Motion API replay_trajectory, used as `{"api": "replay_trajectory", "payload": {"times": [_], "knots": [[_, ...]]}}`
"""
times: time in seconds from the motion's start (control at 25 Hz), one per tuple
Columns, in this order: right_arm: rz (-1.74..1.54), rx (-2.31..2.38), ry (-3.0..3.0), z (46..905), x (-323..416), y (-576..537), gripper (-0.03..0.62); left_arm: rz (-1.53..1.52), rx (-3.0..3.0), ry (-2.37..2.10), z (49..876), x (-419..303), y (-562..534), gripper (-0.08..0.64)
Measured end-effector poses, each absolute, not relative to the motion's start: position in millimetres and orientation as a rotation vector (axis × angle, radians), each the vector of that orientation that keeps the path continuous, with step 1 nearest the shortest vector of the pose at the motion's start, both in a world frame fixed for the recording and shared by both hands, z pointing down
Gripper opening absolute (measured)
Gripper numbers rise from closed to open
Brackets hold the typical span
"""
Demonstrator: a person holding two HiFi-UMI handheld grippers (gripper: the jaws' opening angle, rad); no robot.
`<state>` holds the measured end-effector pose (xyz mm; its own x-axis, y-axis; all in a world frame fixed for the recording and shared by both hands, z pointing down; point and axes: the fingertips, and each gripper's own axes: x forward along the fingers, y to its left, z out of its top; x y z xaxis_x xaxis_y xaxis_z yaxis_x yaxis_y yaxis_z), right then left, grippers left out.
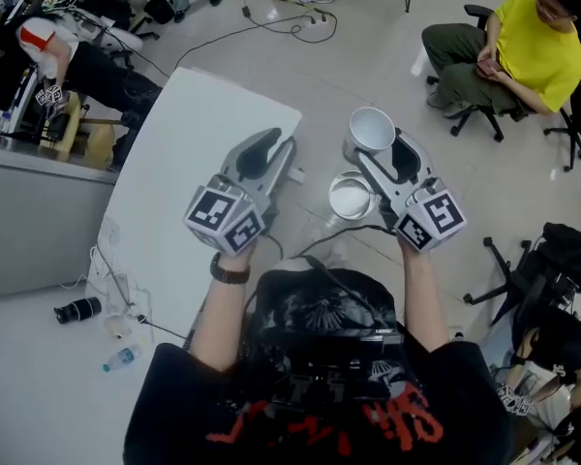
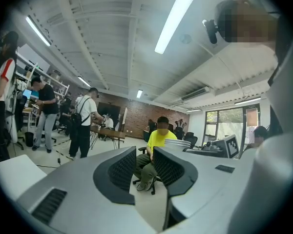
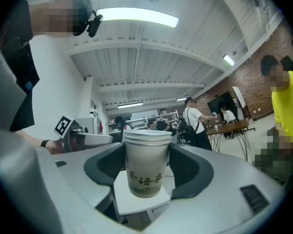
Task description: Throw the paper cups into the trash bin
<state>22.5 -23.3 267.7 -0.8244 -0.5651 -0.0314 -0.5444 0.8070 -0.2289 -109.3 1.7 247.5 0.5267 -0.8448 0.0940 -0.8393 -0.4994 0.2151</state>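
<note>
In the head view my right gripper (image 1: 373, 145) holds a white paper cup (image 1: 371, 129) above the floor, mouth up. In the right gripper view it proves to be a stack of cups (image 3: 145, 167) with green print, upright, both pads against its sides. Just below and left of it stands a round silvery bin (image 1: 350, 198) with a white inside. My left gripper (image 1: 277, 149) hovers over the white table's (image 1: 184, 124) right edge. A narrow gap shows between its jaws (image 2: 144, 167), with nothing in it. The cups' rim (image 2: 178, 143) also shows in the left gripper view.
A person in a yellow shirt (image 1: 533, 46) sits on an office chair at the back right. Another chair (image 1: 523, 279) and a bag stand at the right. Cables (image 1: 271, 22) run across the floor behind the table. A bottle (image 1: 119, 359) and a black cylinder (image 1: 77, 310) lie at the lower left.
</note>
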Motion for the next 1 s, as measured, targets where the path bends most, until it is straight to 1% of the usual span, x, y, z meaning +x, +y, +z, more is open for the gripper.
{"api": "replay_trajectory", "payload": {"times": [0.28, 0.52, 0.8, 1.0], "knots": [[-0.299, -1.021, 2.862, 270, 49, -38, 0.296, -0.037, 2.601, -1.292, 250, -76, -23, 0.103], [-0.336, -1.092, 2.874, 286, 46, -43, 0.296, -0.024, 2.59, -1.226, 267, -77, -31, 0.103], [-0.519, -1.167, 2.913, 346, 43, -41, 0.296, 0.081, 2.515, -1.181, 307, -82, -36, 0.103], [-0.656, -1.191, 2.916, 403, 42, -54, 0.296, 0.156, 2.45, -1.143, 357, -75, -52, 0.103]]}}
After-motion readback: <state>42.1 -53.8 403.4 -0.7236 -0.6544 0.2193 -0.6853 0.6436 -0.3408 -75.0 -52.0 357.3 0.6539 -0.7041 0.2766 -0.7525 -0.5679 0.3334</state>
